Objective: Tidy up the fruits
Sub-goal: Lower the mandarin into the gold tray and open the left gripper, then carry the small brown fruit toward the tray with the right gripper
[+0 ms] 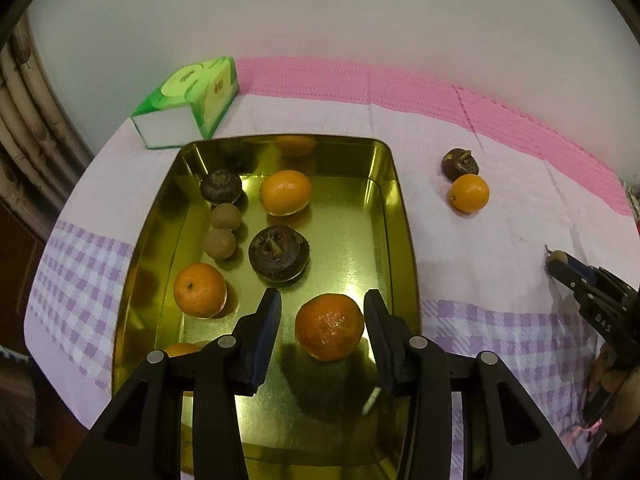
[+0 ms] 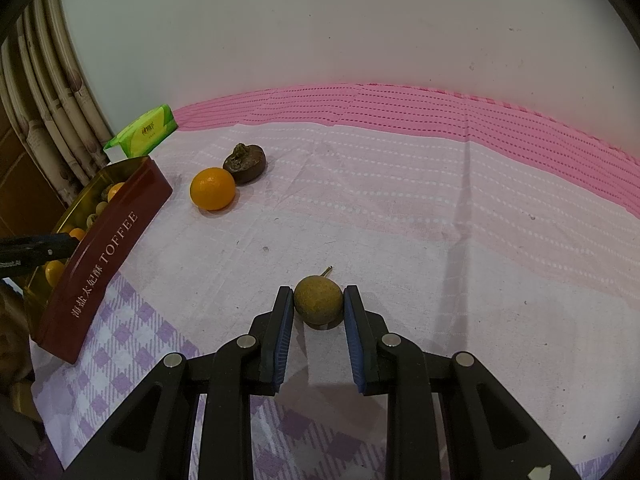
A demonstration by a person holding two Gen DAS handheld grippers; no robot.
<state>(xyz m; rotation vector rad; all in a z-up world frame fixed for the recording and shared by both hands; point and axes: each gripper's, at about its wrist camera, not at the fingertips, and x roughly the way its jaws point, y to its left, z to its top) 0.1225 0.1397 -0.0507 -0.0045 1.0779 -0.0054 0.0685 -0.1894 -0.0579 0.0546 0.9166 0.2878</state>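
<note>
Right wrist view shows my right gripper (image 2: 319,306) clamped on a longan (image 2: 319,301), my left gripper (image 1: 323,314) loose around the binned tangerine (image 1: 329,327); next, carry it to the tin (image 2: 104,256).

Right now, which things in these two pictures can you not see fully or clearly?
- Left wrist view: an orange in the tin is half hidden behind the left gripper.
- Left wrist view: the right gripper is cut off by the picture's edge; what it holds is too small to name.
- Right wrist view: the tin's wall hides most fruits inside.
</note>
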